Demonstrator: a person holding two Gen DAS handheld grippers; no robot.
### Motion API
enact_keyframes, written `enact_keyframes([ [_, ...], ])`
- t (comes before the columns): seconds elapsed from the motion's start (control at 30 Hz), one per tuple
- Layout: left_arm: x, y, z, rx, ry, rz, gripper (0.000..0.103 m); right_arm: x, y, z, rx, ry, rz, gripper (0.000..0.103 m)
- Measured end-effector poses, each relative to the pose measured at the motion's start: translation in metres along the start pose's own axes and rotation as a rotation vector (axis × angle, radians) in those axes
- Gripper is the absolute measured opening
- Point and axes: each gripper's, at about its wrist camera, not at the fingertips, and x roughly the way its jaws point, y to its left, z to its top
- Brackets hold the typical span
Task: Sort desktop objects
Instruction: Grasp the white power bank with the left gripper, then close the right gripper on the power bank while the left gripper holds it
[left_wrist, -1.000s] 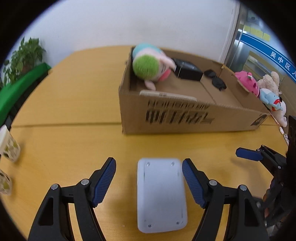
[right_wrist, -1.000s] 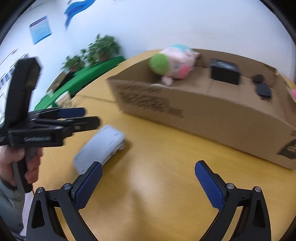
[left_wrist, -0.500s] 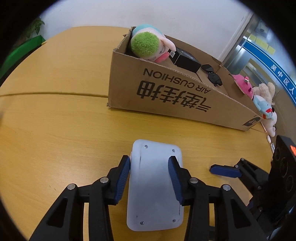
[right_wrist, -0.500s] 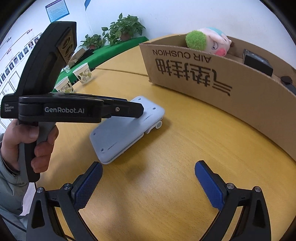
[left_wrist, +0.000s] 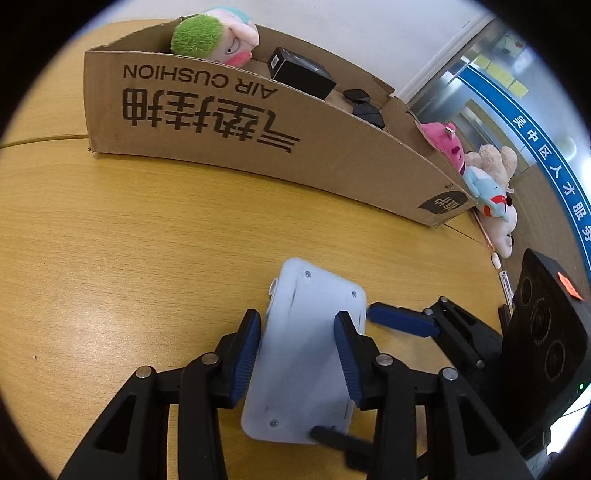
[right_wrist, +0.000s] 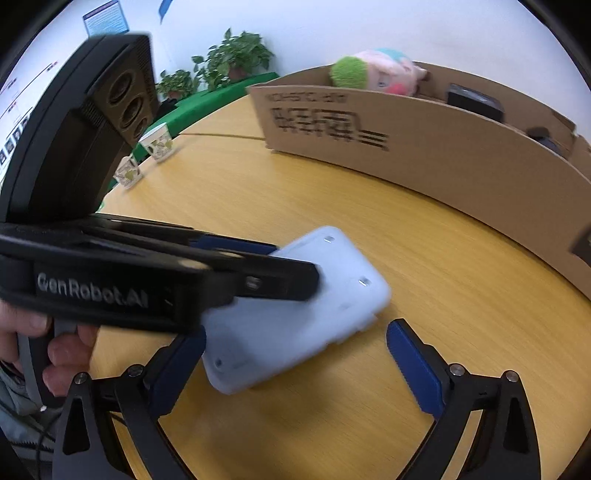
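A pale blue flat device (left_wrist: 306, 347) with small screws in its back lies tilted over the yellow wooden table (left_wrist: 129, 258). My left gripper (left_wrist: 298, 321) is shut on it, blue pads pressed to its two long sides. In the right wrist view the same device (right_wrist: 306, 306) sits under the left gripper (right_wrist: 288, 264), and its near end reaches between the wide-open fingers of my right gripper (right_wrist: 295, 365). One blue fingertip (left_wrist: 399, 321) of the right gripper almost touches the device's right edge.
An open cardboard box (left_wrist: 258, 147) stands behind, holding a green-haired plush (left_wrist: 207, 33), a black case (left_wrist: 299, 74) and sunglasses (left_wrist: 362, 103). More plush toys (left_wrist: 487, 184) lie right of it. Two paper cups (right_wrist: 159, 142) and potted plants (right_wrist: 236, 51) are far left. A person's hand (right_wrist: 55, 354) holds the left gripper.
My left gripper went from open around the device to shut on its sides. Both grippers came closer together, and the right gripper's open fingers now flank the device's near end.
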Motion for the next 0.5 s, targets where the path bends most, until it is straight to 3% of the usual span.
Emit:
enact_keyframes([
  [0.17, 0.0, -0.001, -0.001, 0.021, 0.01, -0.01, 0.041, -0.014, -0.02, -0.01, 0.04, 0.003, -0.016, 0.099],
  [0.33, 0.002, -0.002, -0.005, -0.021, 0.019, -0.032, 0.041, -0.008, 0.003, -0.014, -0.037, 0.025, 0.028, 0.1],
  [0.43, 0.003, -0.003, -0.008, -0.038, 0.03, -0.046, 0.041, -0.001, 0.022, -0.017, -0.116, 0.022, -0.048, 0.098],
  [0.5, 0.004, -0.004, -0.01, -0.037, 0.039, -0.053, 0.041, 0.0, 0.023, -0.018, -0.127, 0.004, -0.089, 0.092],
])
